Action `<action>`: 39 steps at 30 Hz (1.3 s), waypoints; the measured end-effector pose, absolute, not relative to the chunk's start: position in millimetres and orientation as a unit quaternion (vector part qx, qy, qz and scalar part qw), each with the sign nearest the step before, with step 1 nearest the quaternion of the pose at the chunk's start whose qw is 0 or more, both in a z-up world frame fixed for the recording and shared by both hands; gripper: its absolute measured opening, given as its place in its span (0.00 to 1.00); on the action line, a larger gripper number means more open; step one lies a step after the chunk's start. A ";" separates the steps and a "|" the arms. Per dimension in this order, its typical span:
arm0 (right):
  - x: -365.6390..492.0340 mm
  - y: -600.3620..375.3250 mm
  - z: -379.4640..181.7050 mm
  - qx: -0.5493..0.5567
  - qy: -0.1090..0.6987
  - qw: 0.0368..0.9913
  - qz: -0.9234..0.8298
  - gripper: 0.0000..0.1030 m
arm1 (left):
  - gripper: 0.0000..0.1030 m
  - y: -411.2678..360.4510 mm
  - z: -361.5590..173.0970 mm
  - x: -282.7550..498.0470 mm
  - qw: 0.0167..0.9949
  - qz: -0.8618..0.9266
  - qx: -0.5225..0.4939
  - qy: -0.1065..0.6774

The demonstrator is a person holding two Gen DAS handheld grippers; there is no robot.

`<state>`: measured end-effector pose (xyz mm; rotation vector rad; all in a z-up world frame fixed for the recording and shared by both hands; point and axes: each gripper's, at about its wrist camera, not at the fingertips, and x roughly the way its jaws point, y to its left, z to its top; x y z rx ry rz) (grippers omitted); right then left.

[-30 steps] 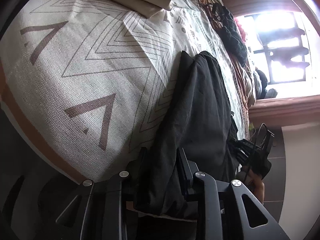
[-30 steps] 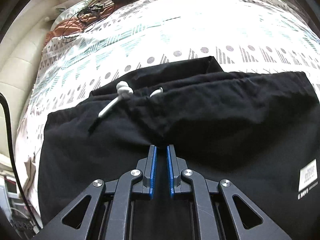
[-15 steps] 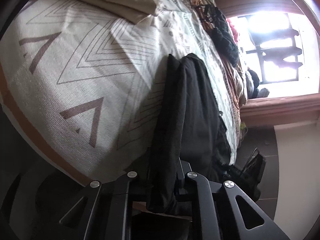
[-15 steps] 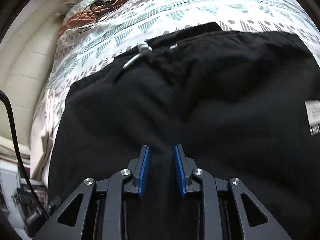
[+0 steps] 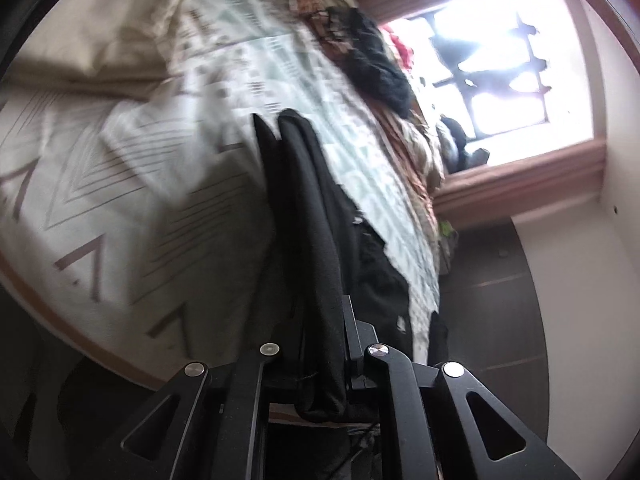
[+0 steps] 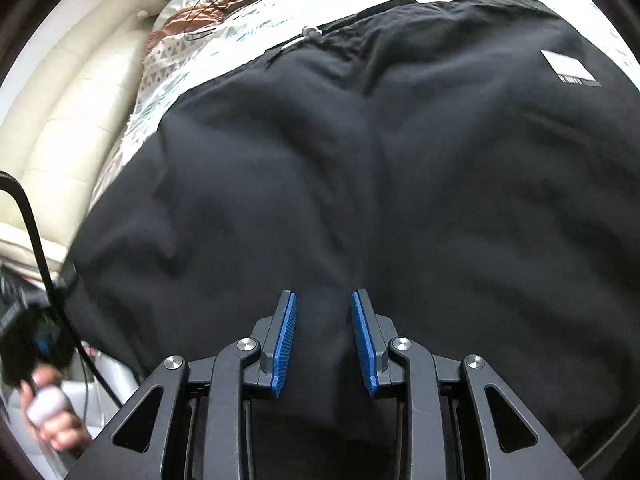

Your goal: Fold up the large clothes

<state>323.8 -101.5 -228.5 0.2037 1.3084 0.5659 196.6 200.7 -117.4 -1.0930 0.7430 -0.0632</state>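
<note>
A large black garment [image 6: 400, 168] with a white drawstring [image 6: 304, 38] and a white label [image 6: 568, 68] lies on the patterned bedspread [image 6: 224, 52]. My right gripper [image 6: 324, 320] sits low over its near edge with the blue pads [image 6: 286, 340] apart and a ridge of black cloth between them. In the left wrist view the same garment [image 5: 312, 216] hangs in a narrow bunched fold, and my left gripper [image 5: 320, 344] is shut on its near end; its fingertips are hidden by the cloth.
A cream padded headboard [image 6: 68, 112] runs along the left. Cables and a dark knitted item [image 5: 380, 68] lie at the bed's far end near a bright window [image 5: 504, 64]. A beige folded cloth [image 5: 100, 40] lies on the bed. Dark floor tiles [image 5: 492, 304] are beside the bed.
My right gripper's pads have opened wider and moved forward over the garment. My left gripper has lifted and pulled the garment, which now hangs in a tighter, narrower fold.
</note>
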 end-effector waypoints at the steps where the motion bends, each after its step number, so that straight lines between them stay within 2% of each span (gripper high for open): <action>1: 317.0 -104.0 -228.7 0.093 0.599 0.751 0.263 0.28 | 0.12 197.0 -111.9 198.0 0.792 -0.035 -0.503 0.344; 10: 266.4 -116.9 -231.8 0.079 0.588 0.749 0.295 0.25 | 0.12 144.8 -60.5 234.8 0.821 -0.094 -0.445 0.345; 14: 263.8 -134.2 -227.6 0.105 0.593 0.738 0.305 0.22 | 0.12 120.6 -43.8 253.7 0.830 -0.117 -0.421 0.347; 22: 280.1 -198.9 -197.3 0.161 0.542 0.780 0.270 0.22 | 0.12 59.8 -31.5 303.1 0.833 -0.159 -0.375 0.375; 32: 294.1 -291.0 -197.0 0.243 0.513 0.800 0.192 0.22 | 0.12 -25.4 -42.6 355.1 0.816 -0.213 -0.335 0.419; 37: 292.6 -329.6 -201.9 0.265 0.509 0.802 0.166 0.22 | 0.12 -75.2 -65.1 378.1 0.797 -0.233 -0.321 0.455; 39: 293.6 -339.3 -204.6 0.271 0.510 0.801 0.160 0.22 | 0.17 -94.8 -79.1 387.3 0.781 -0.241 -0.322 0.477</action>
